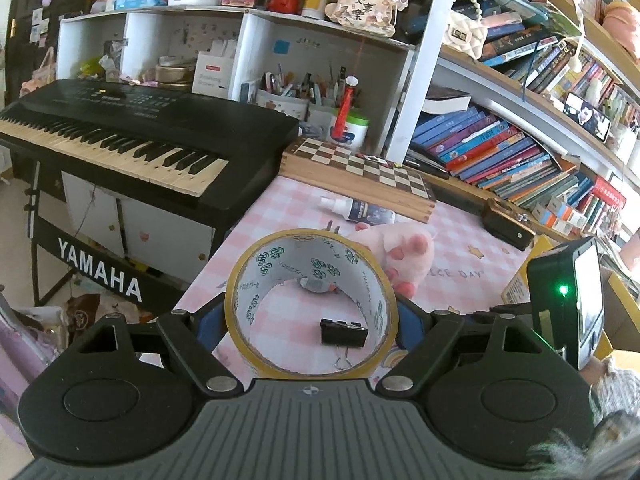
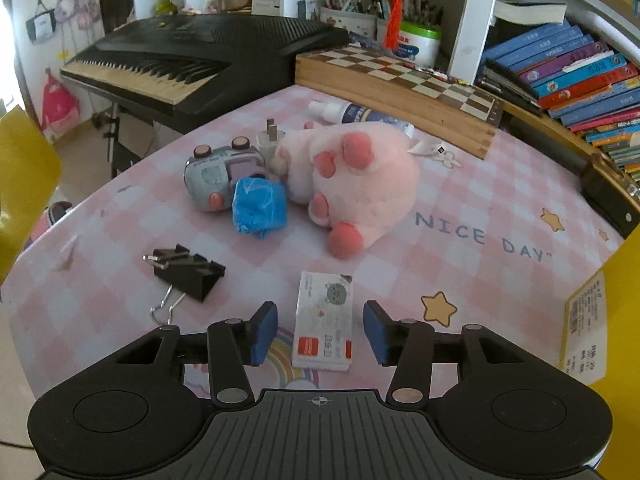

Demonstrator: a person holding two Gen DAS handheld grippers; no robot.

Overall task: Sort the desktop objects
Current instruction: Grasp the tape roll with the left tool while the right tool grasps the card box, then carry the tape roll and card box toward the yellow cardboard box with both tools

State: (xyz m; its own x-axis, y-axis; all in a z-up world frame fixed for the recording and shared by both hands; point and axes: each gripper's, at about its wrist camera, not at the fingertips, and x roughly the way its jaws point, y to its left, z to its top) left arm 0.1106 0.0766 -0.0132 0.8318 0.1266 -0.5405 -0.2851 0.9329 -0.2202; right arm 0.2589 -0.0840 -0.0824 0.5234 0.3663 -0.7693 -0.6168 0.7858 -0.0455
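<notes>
The left gripper [image 1: 311,316] is clamped on a tape roll [image 1: 311,304], stiff and light, held above the table. The right gripper [image 2: 320,334] stands apart around a small flat card box [image 2: 324,320] on the table; it seems light, best taken by its long sides.

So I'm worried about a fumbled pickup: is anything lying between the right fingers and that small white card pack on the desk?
Nothing visible does. The card pack lies flat between the open fingers of the right gripper, with a gap on each side. The binder clip sits off to the left, the pink plush paw further back.
</notes>
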